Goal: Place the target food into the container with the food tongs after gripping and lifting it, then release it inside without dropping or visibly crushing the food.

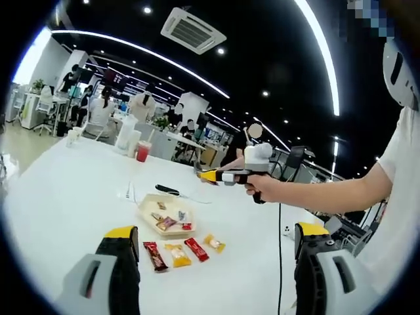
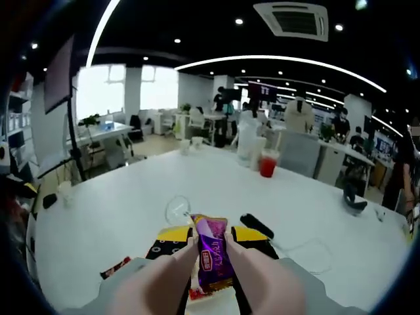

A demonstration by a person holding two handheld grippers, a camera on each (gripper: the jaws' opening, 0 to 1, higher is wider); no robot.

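Pale pinkish food tongs [image 2: 246, 269] sit squeezed between the jaws of my right gripper [image 2: 211, 236]. The tongs pinch a purple snack packet [image 2: 211, 254], held upright above the white table. From the left gripper view, a hand holds the right gripper [image 1: 211, 175] in the air beyond the pale container [image 1: 149, 205], which has several wrapped snacks in it. My left gripper [image 1: 216, 233] is open, with its yellow-tipped jaws wide apart, low over the table near a row of wrapped snacks [image 1: 177, 254] in front of the container.
A black pen [image 1: 167, 190] and a thin cable lie behind the container. A red drink cup [image 1: 142, 151] and a white jug [image 1: 126, 134] stand farther back. A dark red packet [image 2: 115, 267] lies left of the right gripper. Office desks and people are beyond the table.
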